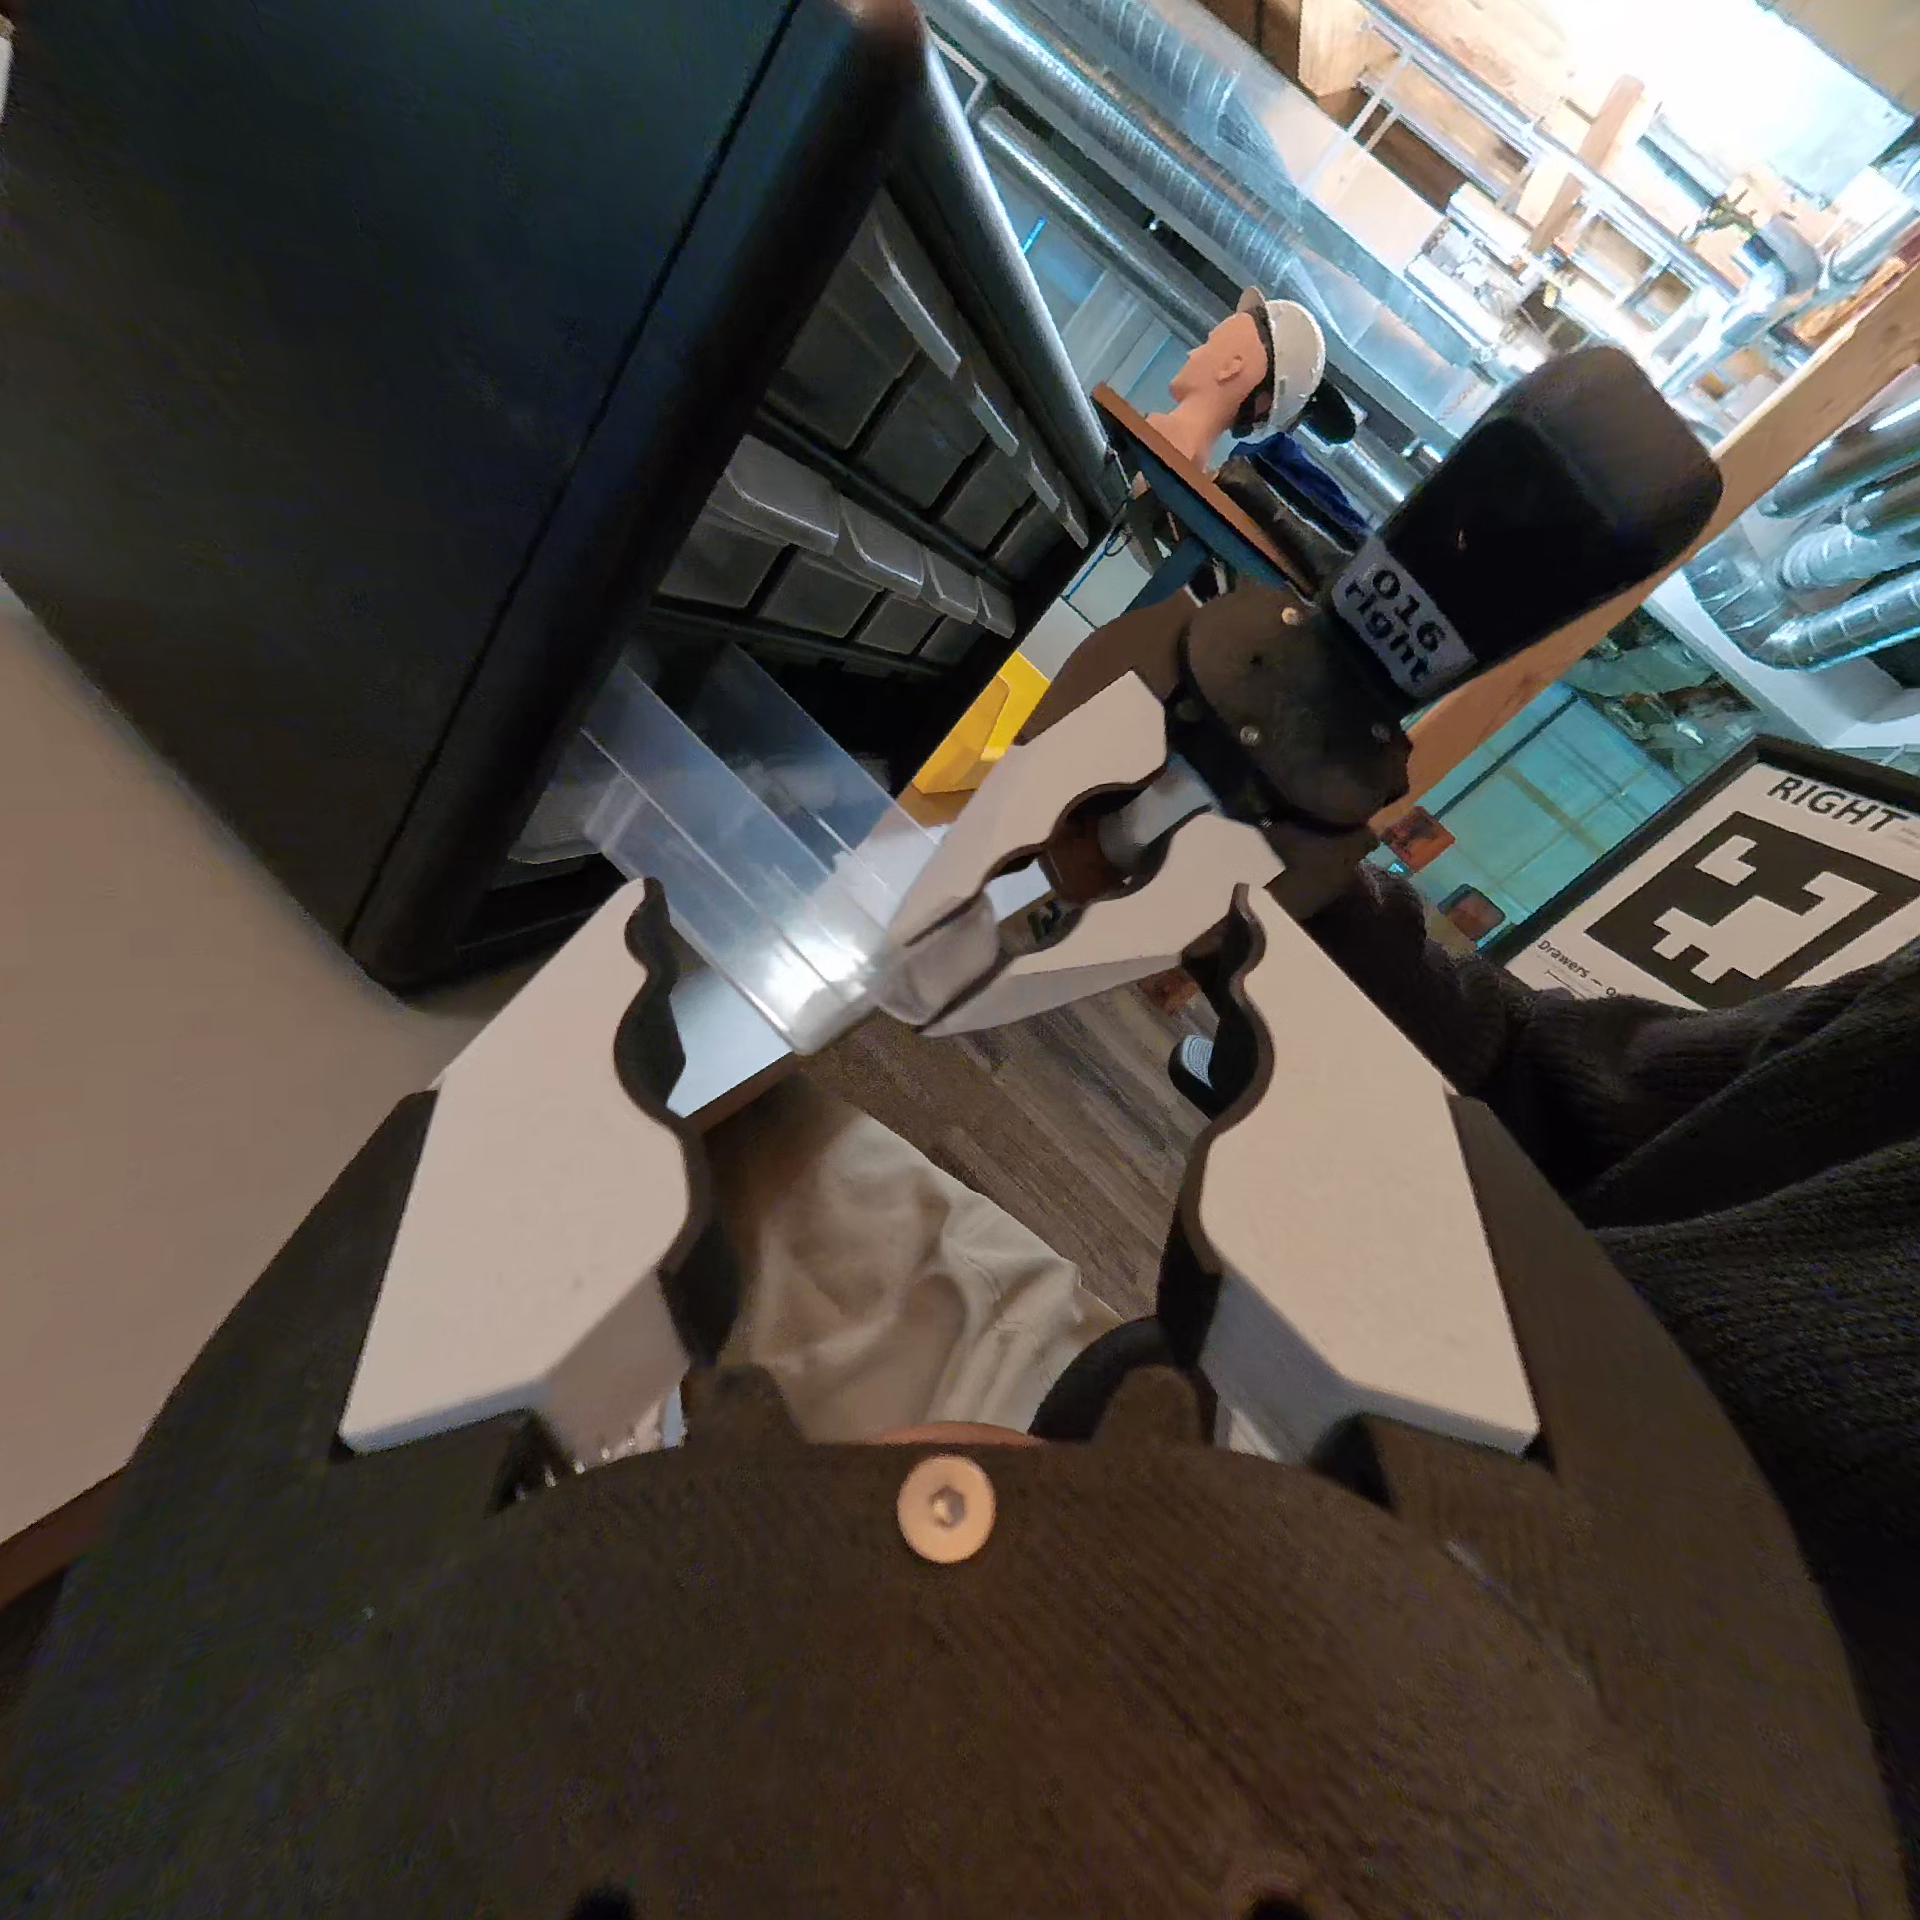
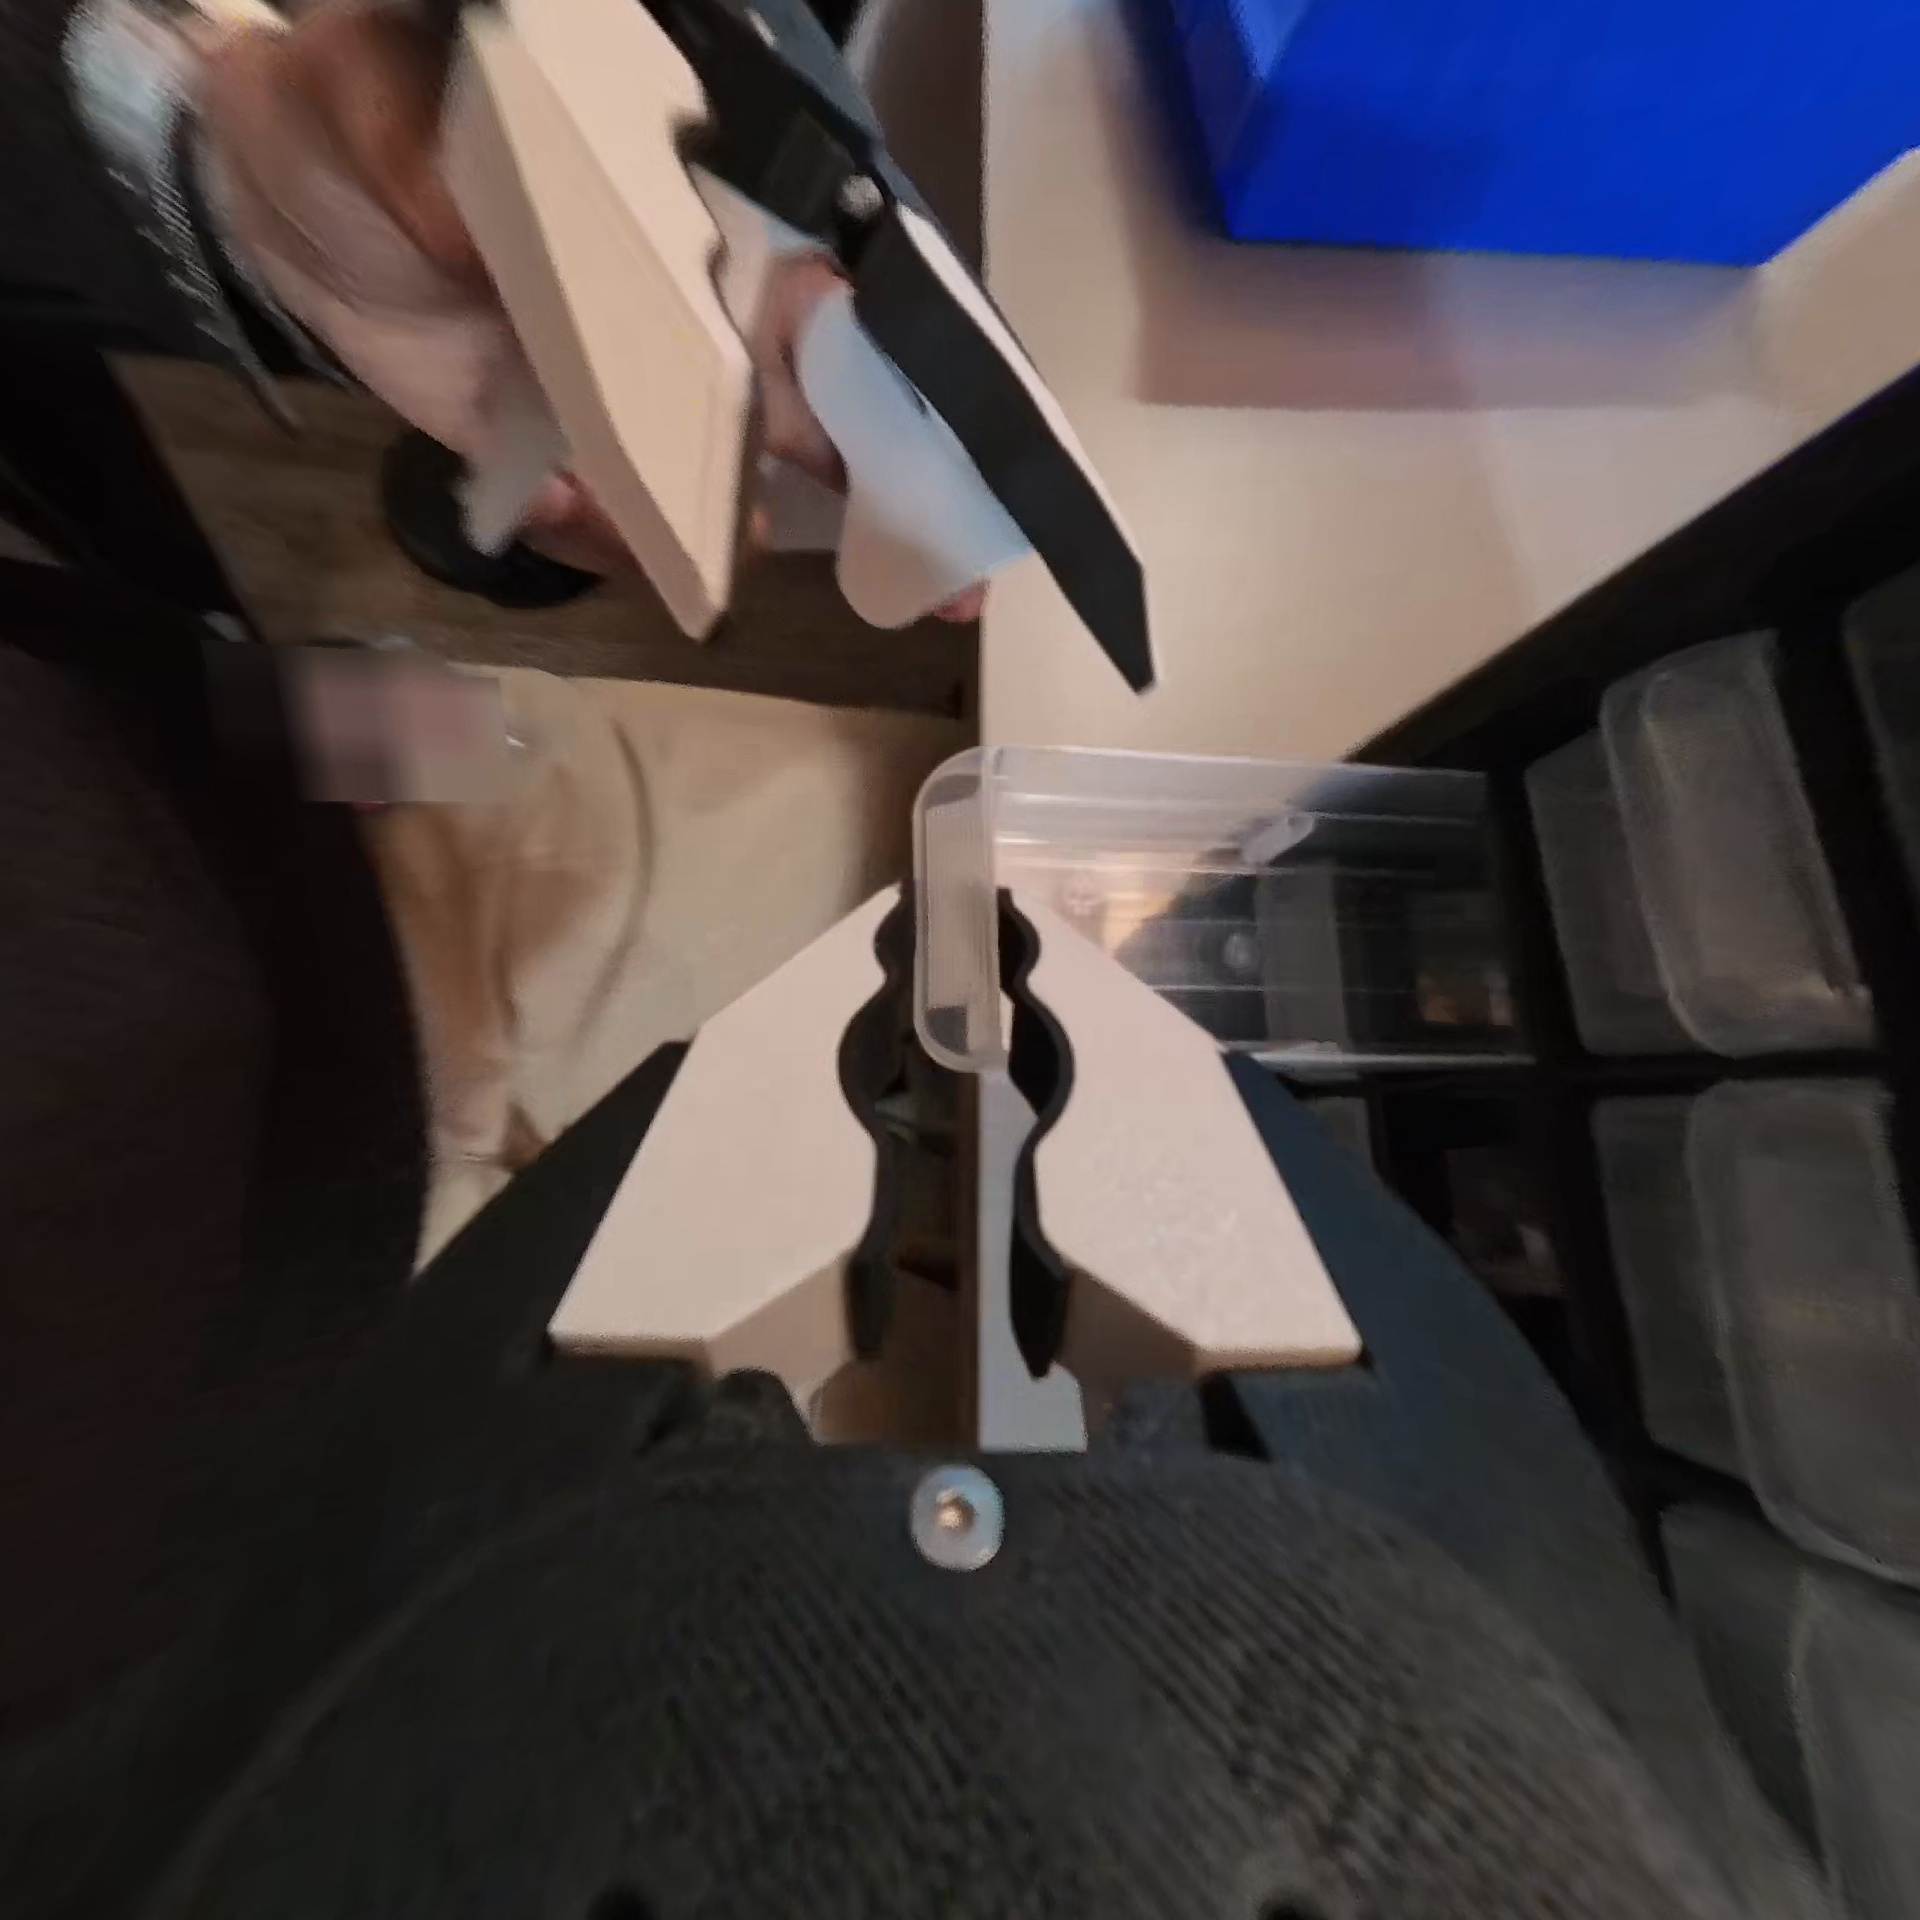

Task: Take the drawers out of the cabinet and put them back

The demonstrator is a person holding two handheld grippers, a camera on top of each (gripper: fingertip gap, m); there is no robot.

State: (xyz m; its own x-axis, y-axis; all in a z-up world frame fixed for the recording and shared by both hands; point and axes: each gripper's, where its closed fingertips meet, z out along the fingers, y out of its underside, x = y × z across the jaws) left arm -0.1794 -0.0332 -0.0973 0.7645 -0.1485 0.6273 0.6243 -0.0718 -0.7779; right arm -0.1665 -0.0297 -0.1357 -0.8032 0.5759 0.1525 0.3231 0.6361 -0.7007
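A black cabinet [image 1: 364,416] stands on a pale table, with rows of small clear drawers [image 1: 894,416]. One clear drawer [image 1: 727,831] sticks far out of its slot over the table edge. My right gripper [image 2: 951,914] is shut on that drawer's front lip [image 2: 956,966]; the drawer body [image 2: 1247,904] runs back to the cabinet [image 2: 1714,935]. The right gripper also shows in the left wrist view [image 1: 925,987]. My left gripper [image 1: 945,935] is open and empty, just in front of the drawer's front end. It shows in the right wrist view [image 2: 925,644], above the drawer.
A blue box [image 2: 1558,125] sits on the table [image 2: 1299,468] beyond the cabinet. A yellow object [image 1: 987,727], a mannequin head with a white helmet [image 1: 1257,374] and a black-and-white marker board [image 1: 1745,914] lie farther off. The table edge [image 2: 979,1195] runs under my right gripper.
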